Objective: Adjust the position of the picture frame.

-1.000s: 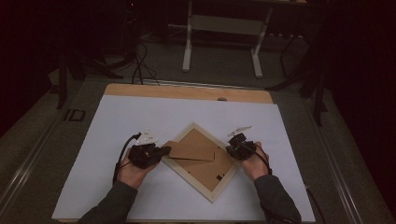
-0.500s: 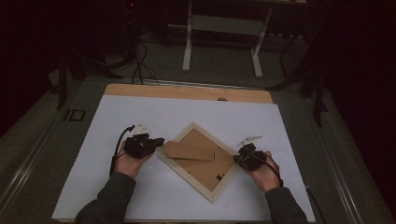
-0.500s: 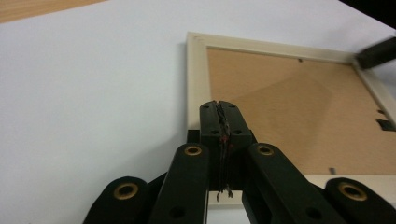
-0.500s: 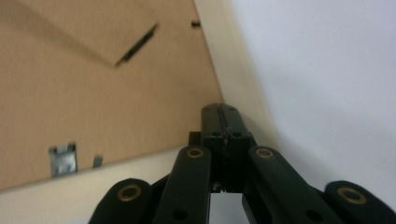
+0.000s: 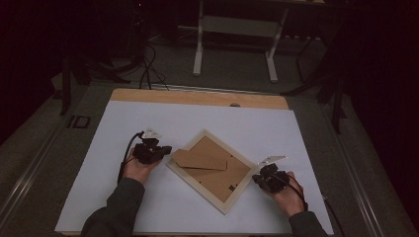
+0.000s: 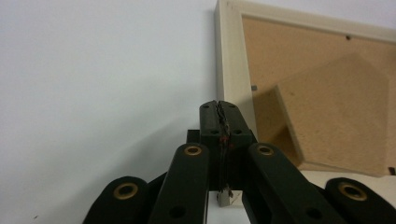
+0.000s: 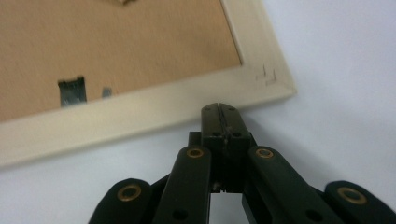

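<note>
A pale wooden picture frame (image 5: 213, 170) lies face down and turned like a diamond on the white sheet, its brown backing board and fold-out stand up. My left gripper (image 5: 165, 150) is shut and empty, just off the frame's left corner. In the left gripper view the closed left gripper (image 6: 219, 103) points at the frame's pale rail (image 6: 229, 60). My right gripper (image 5: 257, 178) is shut and empty beside the frame's right corner. In the right gripper view the right gripper (image 7: 220, 107) sits just short of the frame's edge (image 7: 154, 109), with a black hanger clip (image 7: 72, 90) on the backing.
The white sheet (image 5: 148, 118) covers a wooden table whose bare strip (image 5: 197, 97) shows at the far edge. Beyond it stand a desk's white legs (image 5: 234, 47) and floor cables (image 5: 146, 64) in the dark.
Both hands have drawn away from the frame: the left gripper moved left off its corner, the right gripper moved right and toward the near edge. The frame stayed where it lies.
</note>
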The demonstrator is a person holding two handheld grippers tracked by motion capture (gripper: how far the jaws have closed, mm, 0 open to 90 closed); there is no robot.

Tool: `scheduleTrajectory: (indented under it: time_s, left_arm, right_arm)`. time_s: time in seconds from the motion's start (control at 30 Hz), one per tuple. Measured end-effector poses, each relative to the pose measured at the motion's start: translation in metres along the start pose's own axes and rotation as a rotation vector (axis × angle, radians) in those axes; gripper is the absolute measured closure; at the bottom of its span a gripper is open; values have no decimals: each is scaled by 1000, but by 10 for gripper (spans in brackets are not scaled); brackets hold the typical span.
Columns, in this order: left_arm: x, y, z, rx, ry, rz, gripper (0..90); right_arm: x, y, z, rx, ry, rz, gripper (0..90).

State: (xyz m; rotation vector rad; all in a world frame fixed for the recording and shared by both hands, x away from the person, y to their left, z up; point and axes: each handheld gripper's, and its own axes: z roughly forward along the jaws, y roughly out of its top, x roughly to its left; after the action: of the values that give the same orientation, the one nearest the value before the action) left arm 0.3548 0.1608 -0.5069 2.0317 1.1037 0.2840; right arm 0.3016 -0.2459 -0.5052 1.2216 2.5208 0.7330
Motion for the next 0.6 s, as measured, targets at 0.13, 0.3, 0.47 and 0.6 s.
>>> scheduleTrajectory:
  time_s: [0.13, 0.3, 0.47, 0.6]
  left_arm:
    - [1, -1, 7, 21, -2, -1, 900]
    - [3, -3, 13, 50, 6, -10, 900]
    - [4, -5, 17, 68, 1, -9, 900]
    - [6, -9, 19, 82, -3, -16, 900]
  right_arm:
    - [1, -7, 2, 12, 12, 9, 900]
    - [7, -8, 5, 14, 21, -1, 900]
    - [11, -8, 4, 13, 22, -1, 900]
    - [17, -10, 3, 18, 29, -19, 900]
